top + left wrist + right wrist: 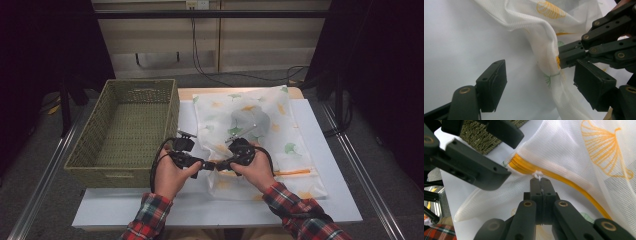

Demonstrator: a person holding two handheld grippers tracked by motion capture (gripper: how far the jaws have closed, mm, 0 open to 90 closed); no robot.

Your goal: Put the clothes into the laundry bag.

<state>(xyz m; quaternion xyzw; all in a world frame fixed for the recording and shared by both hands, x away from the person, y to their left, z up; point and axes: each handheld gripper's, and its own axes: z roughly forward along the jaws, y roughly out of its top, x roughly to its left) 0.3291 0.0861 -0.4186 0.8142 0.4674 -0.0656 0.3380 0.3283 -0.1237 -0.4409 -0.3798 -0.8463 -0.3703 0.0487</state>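
Observation:
A white mesh bag (260, 125) printed with orange and green leaves lies on the white table (325, 150). Its orange zipper (569, 183) runs along the near edge. My right gripper (540, 181) is shut on the small white zipper pull (538, 175) at the zipper's left end. My left gripper (541, 71) faces it from the left with its jaws apart, and the bag's bunched corner (549, 65) hangs loosely between them, close to one pad. In the high view both grippers meet tip to tip at the bag's near left corner, left gripper (208, 165) and right gripper (220, 165).
A green woven basket (125, 125) stands on the table's left side, close beside the left hand. Bare white tabletop lies in front of the bag and to its right. Dark floor, metal rails and cables surround the table.

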